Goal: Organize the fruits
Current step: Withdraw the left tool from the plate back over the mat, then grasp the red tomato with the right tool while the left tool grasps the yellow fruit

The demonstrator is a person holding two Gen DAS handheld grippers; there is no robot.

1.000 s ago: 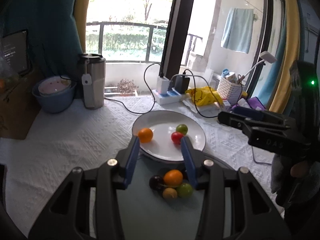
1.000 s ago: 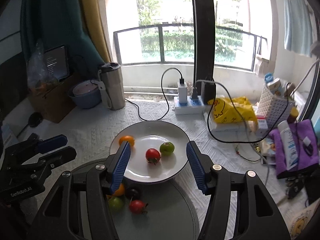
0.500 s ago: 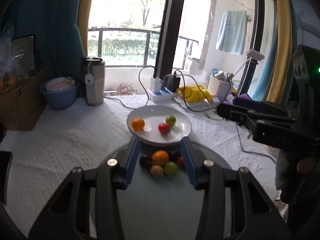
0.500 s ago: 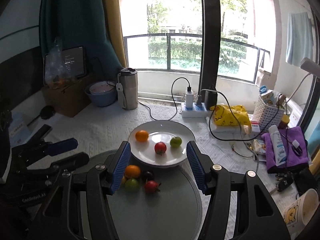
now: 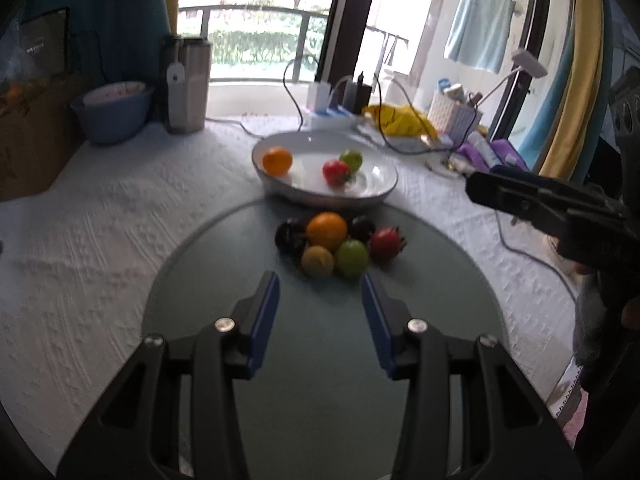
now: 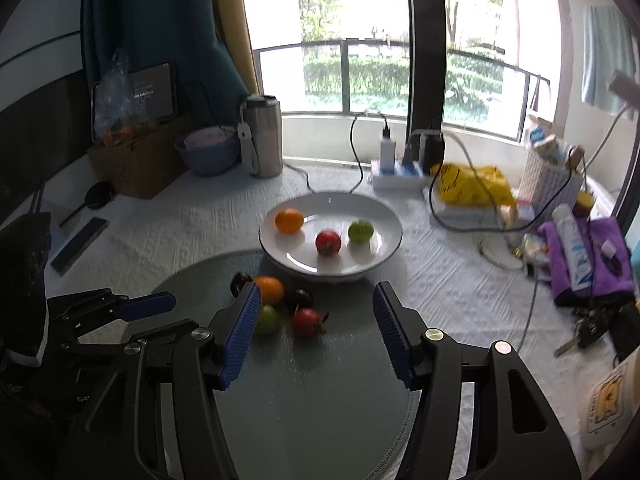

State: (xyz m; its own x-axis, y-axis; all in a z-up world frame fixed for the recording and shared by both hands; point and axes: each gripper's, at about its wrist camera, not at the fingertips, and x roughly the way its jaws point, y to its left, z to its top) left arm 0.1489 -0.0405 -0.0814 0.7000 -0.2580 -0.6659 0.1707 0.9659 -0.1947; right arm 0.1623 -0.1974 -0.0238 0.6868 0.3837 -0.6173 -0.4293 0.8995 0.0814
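A white plate [image 5: 372,194] [image 6: 384,248] on the table holds an orange [image 5: 277,161], a red fruit [image 5: 336,173] and a green fruit [image 5: 352,159]. In front of it a round glass mat [image 5: 320,360] [image 6: 312,380] carries a cluster: an orange [image 5: 327,230], two dark fruits [image 5: 289,237], a yellow-brown fruit [image 5: 317,261], a green fruit [image 5: 352,258] and a red fruit [image 5: 385,243]. My left gripper [image 5: 320,292] is open and empty just short of the cluster. My right gripper [image 6: 316,304] is open and empty above the mat, beside the cluster.
A steel tumbler [image 6: 262,140], blue bowl [image 6: 208,150] and cardboard box [image 6: 136,164] stand at the back left. A power strip with cables [image 6: 396,176], yellow bag [image 6: 472,184], white basket [image 6: 552,176] and purple cloth [image 6: 588,256] crowd the right.
Both grippers have pulled back and up from the fruit. The cluster now lies ahead of the left fingertips instead of between them. Both stay open.
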